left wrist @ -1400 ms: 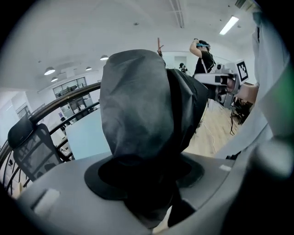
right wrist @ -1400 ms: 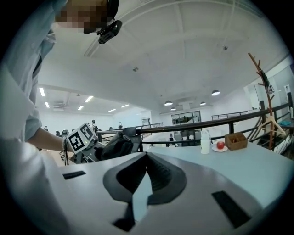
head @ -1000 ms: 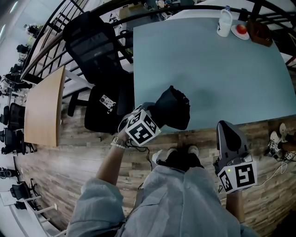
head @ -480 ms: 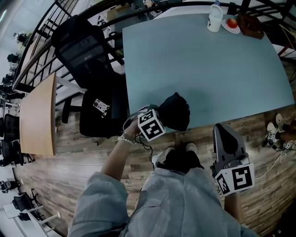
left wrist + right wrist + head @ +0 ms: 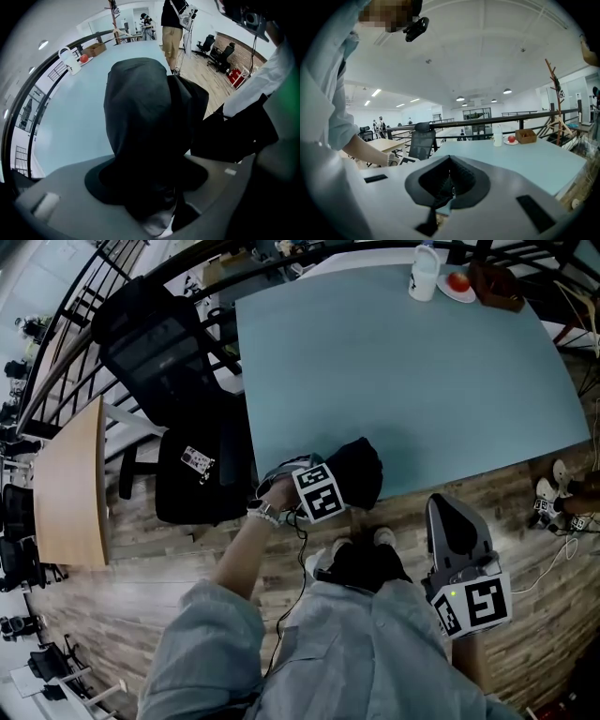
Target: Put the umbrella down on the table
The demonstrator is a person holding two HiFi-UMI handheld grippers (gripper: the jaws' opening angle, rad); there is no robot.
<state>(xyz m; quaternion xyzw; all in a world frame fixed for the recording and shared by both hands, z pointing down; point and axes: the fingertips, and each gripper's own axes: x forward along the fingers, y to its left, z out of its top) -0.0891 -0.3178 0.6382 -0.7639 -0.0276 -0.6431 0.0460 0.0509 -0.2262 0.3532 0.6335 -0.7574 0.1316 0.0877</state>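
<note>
My left gripper (image 5: pixel 336 486): fingers clamped on black umbrella (image 5: pixel 362 465) at near table (image 5: pixel 394 362) edge. Right gripper (image 5: pixel 451 514): fingers together, off table.

Shaft and handle of the umbrella (image 5: pixel 140 117) lost inside its black fabric over the table (image 5: pixel 394 362), near edge, bottle (image 5: pixel 424 273) label and box (image 5: pixel 495 287) contents at its far edge too small to read

Right gripper (image 5: pixel 449 174): jaws closed together, nothing between them. Beyond: pale blue table (image 5: pixel 525 161). At its far edge: white bottle (image 5: pixel 498 135), red fruit (image 5: pixel 511 138) on a plate, wooden box (image 5: pixel 526 136). Left: black office chair (image 5: pixel 421 143), bare forearm (image 5: pixel 368 151). Behind: dark railing (image 5: pixel 487 123).
</note>
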